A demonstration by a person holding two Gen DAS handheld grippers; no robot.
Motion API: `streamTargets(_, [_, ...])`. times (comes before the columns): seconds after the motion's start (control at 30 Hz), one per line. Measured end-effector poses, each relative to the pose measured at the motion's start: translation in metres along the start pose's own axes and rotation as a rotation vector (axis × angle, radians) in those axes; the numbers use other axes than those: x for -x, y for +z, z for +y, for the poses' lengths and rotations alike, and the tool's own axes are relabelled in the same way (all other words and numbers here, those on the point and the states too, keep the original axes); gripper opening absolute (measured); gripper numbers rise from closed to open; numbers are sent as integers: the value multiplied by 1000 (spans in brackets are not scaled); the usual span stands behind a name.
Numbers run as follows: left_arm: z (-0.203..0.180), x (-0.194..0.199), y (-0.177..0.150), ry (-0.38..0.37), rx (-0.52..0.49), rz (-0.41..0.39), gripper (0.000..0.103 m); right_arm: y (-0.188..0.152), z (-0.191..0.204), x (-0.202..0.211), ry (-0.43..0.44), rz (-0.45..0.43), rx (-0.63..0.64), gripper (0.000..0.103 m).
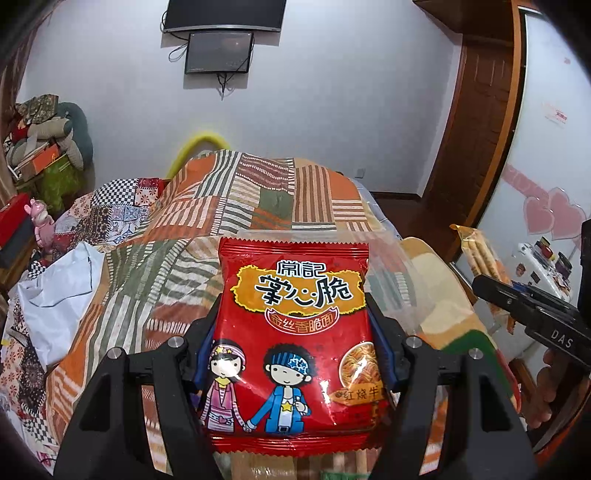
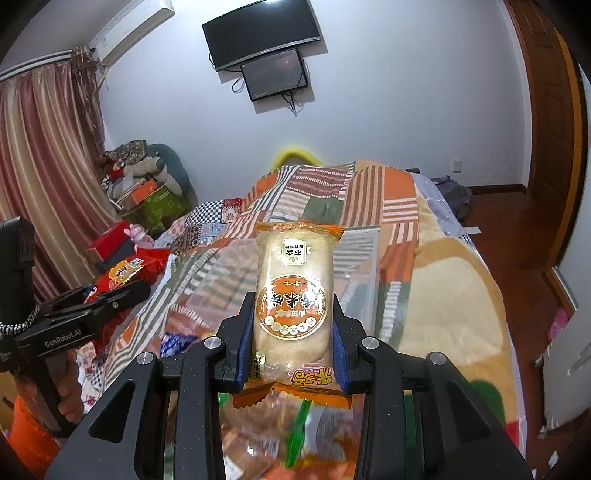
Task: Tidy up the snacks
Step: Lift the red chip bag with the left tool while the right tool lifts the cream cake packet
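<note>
Two snack packets are held up at once, one in each gripper, above a bed covered by a patchwork quilt [image 1: 258,192] of orange, green and striped squares.

The left gripper [image 1: 291,354] is clamped on a red noodle-snack packet [image 1: 295,332], its blue-padded fingers [image 1: 384,354] pressing the packet's left and right edges. The packet stands upright with its front to the camera, showing yellow-framed Chinese lettering and two cartoon children holding hands. It is lifted clear of the quilt.

The right gripper [image 2: 291,332] is closed on a pale rice-cracker packet [image 2: 295,295] with orange ends and a round orange label. This packet points away from the camera, its print upside down in the right wrist view, and its blue pads [image 2: 245,347] squeeze the lower half from both sides. In the left wrist view the same packet [image 1: 480,258] shows at the far right, sticking up from the black fingers of the other tool.

Below the right gripper, near the bottom edge, lies a blurred heap of other wrapped snacks [image 2: 258,435] in orange, green and clear wrappers. A clear plastic box [image 2: 354,269] sits on the quilt just beyond the held packets; its walls are faint.

On the far wall hang a dark television [image 2: 262,33] and a smaller screen [image 2: 275,74] under it. Striped curtains [image 2: 40,155] hang at the left.
</note>
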State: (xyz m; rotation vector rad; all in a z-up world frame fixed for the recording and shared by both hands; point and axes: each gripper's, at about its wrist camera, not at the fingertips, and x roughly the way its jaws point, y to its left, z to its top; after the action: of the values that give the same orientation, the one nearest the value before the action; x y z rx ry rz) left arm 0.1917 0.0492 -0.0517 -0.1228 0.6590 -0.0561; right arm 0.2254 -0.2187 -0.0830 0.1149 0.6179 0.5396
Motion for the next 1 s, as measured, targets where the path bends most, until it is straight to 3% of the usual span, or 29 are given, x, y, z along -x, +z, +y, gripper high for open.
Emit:
streamTargets(0.3, [9, -54, 21, 17, 26, 50, 67, 16, -9, -35, -8, 38, -17, 32])
streamTargets(0.67, [7, -123, 31, 64, -8, 153, 67, 17, -23, -81, -23, 162, -27, 32])
streamTargets(1.0, [9, -167, 24, 22, 23, 271, 67, 8, -24, -109, -24, 289, -13, 32])
